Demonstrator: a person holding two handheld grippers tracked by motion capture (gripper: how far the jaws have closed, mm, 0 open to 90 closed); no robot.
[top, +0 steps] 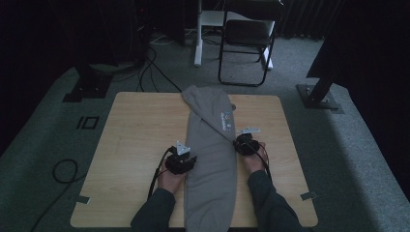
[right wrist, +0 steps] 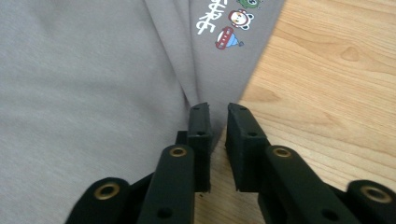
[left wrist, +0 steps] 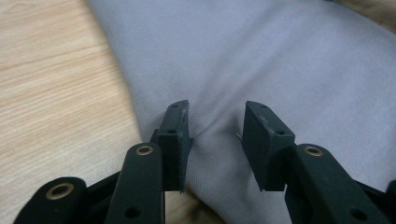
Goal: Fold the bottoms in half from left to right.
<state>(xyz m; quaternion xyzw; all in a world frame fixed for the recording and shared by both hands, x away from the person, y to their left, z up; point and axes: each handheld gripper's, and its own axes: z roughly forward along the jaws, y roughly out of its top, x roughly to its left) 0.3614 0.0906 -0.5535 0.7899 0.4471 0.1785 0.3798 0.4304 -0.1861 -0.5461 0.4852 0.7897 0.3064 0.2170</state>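
Observation:
A grey garment point(top: 210, 159), folded into a long strip, lies down the middle of the wooden table point(top: 140, 125) and hangs over its near edge. A small colourful print point(top: 226, 121) sits near its right edge. My left gripper point(top: 191, 160) rests at the strip's left edge. In the left gripper view its jaws stand apart over the grey cloth point(left wrist: 280, 56), with a low ridge of it between them point(left wrist: 217, 112). My right gripper point(top: 238, 144) is at the right edge, just below the print point(right wrist: 229, 23). Its jaws point(right wrist: 218, 112) stand a narrow gap apart at the cloth's folded edge point(right wrist: 84, 70).
Bare wood lies on both sides of the garment. Beyond the table's far edge stand a black chair point(top: 249, 38), a white desk leg point(top: 198, 48) and a dark stand base point(top: 321, 96). Cables point(top: 65, 169) lie on the carpet at the left.

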